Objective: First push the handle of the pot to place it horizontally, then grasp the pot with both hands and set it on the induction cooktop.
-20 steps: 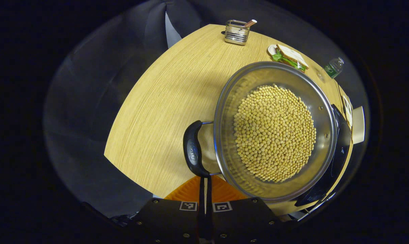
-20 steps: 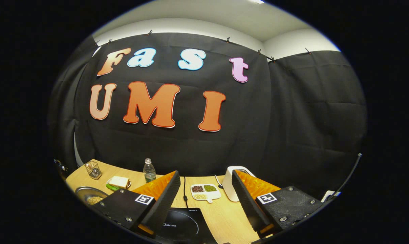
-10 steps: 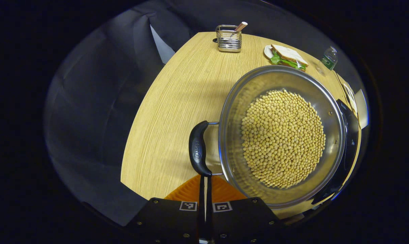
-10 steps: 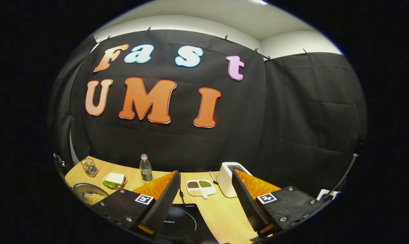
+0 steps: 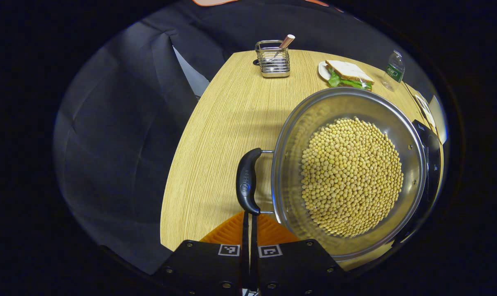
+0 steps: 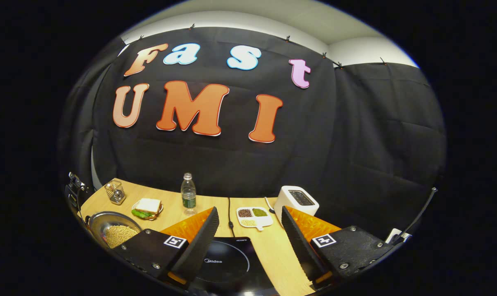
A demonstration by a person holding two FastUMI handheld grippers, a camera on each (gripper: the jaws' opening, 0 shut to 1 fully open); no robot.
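Left gripper (image 5: 248,220): fingers together, tips probably touching the pot handle (image 5: 245,181). Right gripper (image 6: 248,242): fingers apart, above the induction cooktop (image 6: 228,263). Steel pot (image 5: 409,142) of soybeans near the table's (image 5: 215,135) front edge, beside the cooktop. Best to push gently, keeping the pot flat.

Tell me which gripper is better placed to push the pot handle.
Left. The left gripper is shut, its tips right at the pot's black handle. The right gripper hangs open over the induction cooktop, away from the pot.
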